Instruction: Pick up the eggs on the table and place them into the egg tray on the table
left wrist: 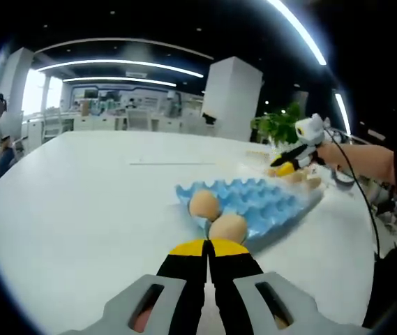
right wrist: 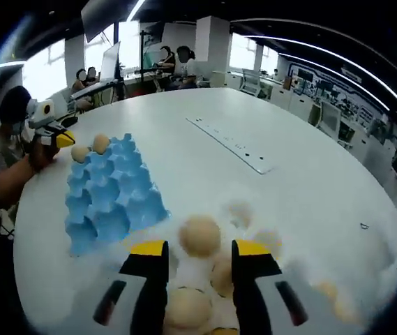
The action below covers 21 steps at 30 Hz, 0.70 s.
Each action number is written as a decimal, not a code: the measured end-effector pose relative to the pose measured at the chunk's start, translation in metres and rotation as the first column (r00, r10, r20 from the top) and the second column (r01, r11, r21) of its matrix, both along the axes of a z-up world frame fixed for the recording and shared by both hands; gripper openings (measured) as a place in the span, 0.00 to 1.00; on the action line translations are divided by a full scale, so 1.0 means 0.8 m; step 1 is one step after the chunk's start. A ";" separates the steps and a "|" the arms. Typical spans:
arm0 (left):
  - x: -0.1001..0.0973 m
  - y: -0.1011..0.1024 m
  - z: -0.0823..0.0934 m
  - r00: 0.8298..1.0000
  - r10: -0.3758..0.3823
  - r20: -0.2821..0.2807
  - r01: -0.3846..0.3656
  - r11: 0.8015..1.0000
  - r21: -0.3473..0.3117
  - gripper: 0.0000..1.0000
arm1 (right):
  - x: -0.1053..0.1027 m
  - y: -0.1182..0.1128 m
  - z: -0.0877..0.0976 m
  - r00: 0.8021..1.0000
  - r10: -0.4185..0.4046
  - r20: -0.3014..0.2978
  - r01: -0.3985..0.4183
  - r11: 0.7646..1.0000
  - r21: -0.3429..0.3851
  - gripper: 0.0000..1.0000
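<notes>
A blue egg tray (left wrist: 275, 201) lies on the white table (left wrist: 86, 202) with two eggs in its near corner cups, one (left wrist: 203, 204) further off and one (left wrist: 227, 228) just past my left gripper (left wrist: 208, 248), whose jaws are shut together. In the right gripper view the tray (right wrist: 107, 195) sits left, and the left gripper (right wrist: 62, 139) points at those two eggs (right wrist: 79, 152). My right gripper (right wrist: 200, 250) is open, its jaws on either side of a loose egg (right wrist: 199, 236) among several eggs (right wrist: 222, 276) on the table. The right gripper (left wrist: 283, 167) shows beyond the tray, held by a hand.
A long metal strip (right wrist: 233, 143) is set into the table's middle. People sit at desks beyond the far edge (right wrist: 86, 77). A potted plant (left wrist: 278, 125) stands behind the right hand, and a cable (left wrist: 365, 202) hangs from that gripper.
</notes>
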State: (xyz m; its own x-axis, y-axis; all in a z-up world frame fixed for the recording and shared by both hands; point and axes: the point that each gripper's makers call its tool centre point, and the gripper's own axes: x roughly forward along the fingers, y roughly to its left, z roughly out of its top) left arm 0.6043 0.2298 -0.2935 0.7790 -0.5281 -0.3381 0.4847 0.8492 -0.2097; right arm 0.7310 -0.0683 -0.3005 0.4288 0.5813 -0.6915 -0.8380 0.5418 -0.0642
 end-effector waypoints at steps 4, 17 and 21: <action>0.000 0.000 0.000 1.000 0.001 0.001 -0.001 1.000 0.000 0.01 | -0.002 0.007 -0.005 0.999 0.023 -0.022 -0.023 0.999 -0.027 0.35; -0.002 -0.002 0.000 1.000 -0.006 0.002 0.006 1.000 0.001 0.01 | 0.010 0.008 -0.013 0.996 -0.019 -0.089 0.015 0.999 -0.043 0.27; -0.001 0.002 0.000 1.000 -0.005 0.003 0.005 1.000 0.000 0.01 | 0.013 0.008 -0.013 0.993 -0.034 -0.117 0.028 0.998 -0.053 0.27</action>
State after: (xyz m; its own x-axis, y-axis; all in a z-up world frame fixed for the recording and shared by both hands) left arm 0.6034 0.2311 -0.2935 0.7771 -0.5323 -0.3358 0.4897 0.8466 -0.2086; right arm 0.7412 -0.0620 -0.3111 0.3599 0.5319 -0.7665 -0.8244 0.5660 0.0057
